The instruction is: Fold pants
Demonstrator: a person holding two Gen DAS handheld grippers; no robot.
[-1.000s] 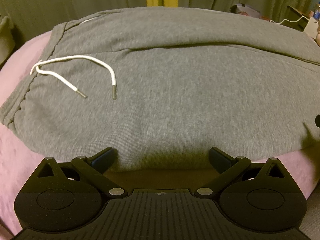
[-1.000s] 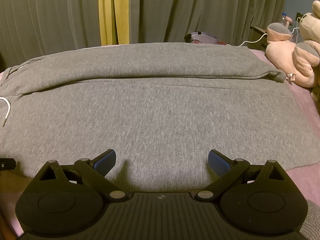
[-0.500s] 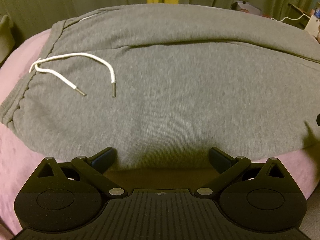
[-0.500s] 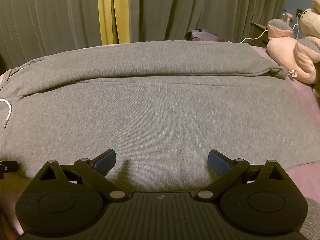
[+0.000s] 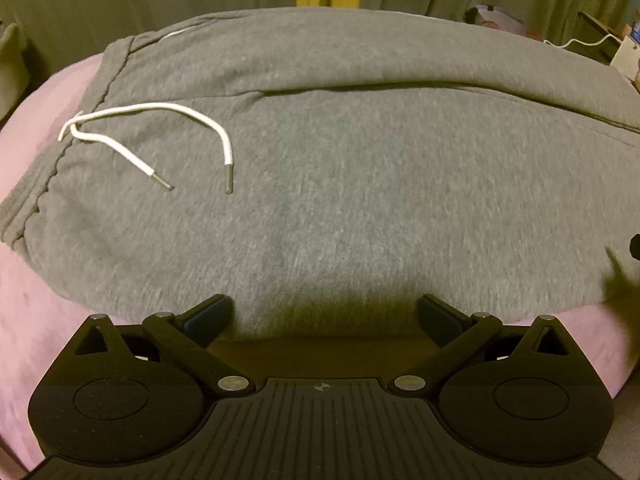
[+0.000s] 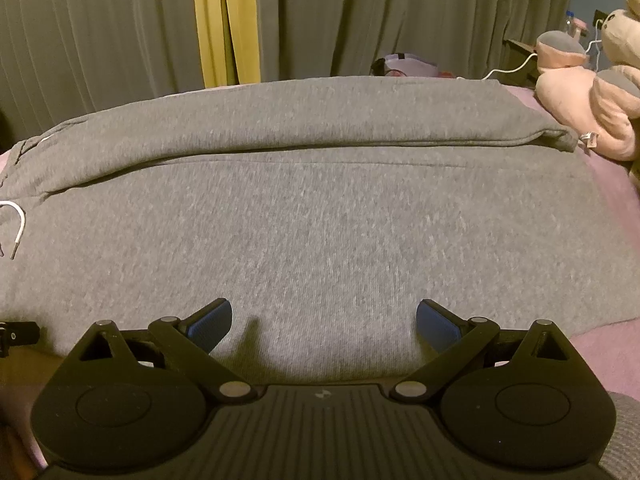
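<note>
Grey sweatpants [image 5: 340, 168] lie flat across a pink bed, one leg folded over the other lengthwise, waistband at the left with a white drawstring [image 5: 160, 136] on top. My left gripper [image 5: 322, 312] is open and empty at the near edge of the pants, close to the waist end. In the right wrist view the pants [image 6: 320, 220] stretch left to right, leg hems at the right. My right gripper [image 6: 324, 318] is open and empty, just over the near edge of the fabric.
The pink bedsheet [image 5: 36, 320] shows around the pants. Pink plush toys [image 6: 592, 96] sit at the bed's far right. Green and yellow curtains [image 6: 224, 20] hang behind. A white cable [image 6: 516, 66] and small items lie at the back right.
Both grippers have lifted and eased forward slightly over the near edge of the pants. The pants have not moved. Both grippers stay open.
</note>
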